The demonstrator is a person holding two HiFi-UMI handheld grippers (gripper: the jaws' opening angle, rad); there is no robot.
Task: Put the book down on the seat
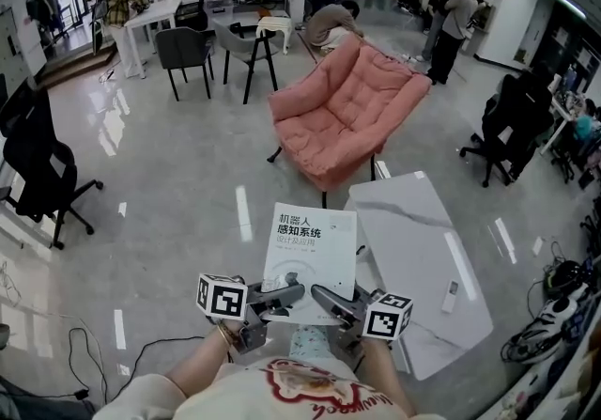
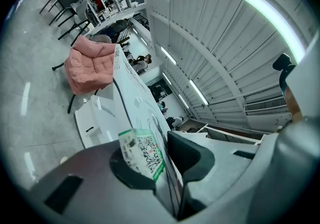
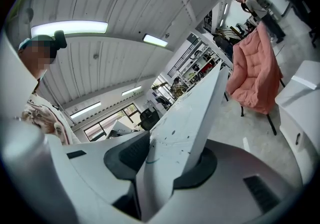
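White book (image 1: 310, 254): near edge clamped by left tool (image 1: 280, 299) and right tool (image 1: 327, 302), long axis pointing ahead.
Seat (image 1: 324, 141): pink, straight ahead of both, well apart.

Head camera looking steeply down on left tongs (image 1: 282, 296), right tongs (image 1: 324, 298) and floor (image 1: 169, 183), each tongs camera sitting close behind its jaws, tilting up along the book (image 2: 134, 98), all three views sharing the pink chair (image 1: 343, 113).

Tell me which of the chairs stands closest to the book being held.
The pink cushioned chair, straight ahead of the book; the black office chairs and grey chairs stand farther off.
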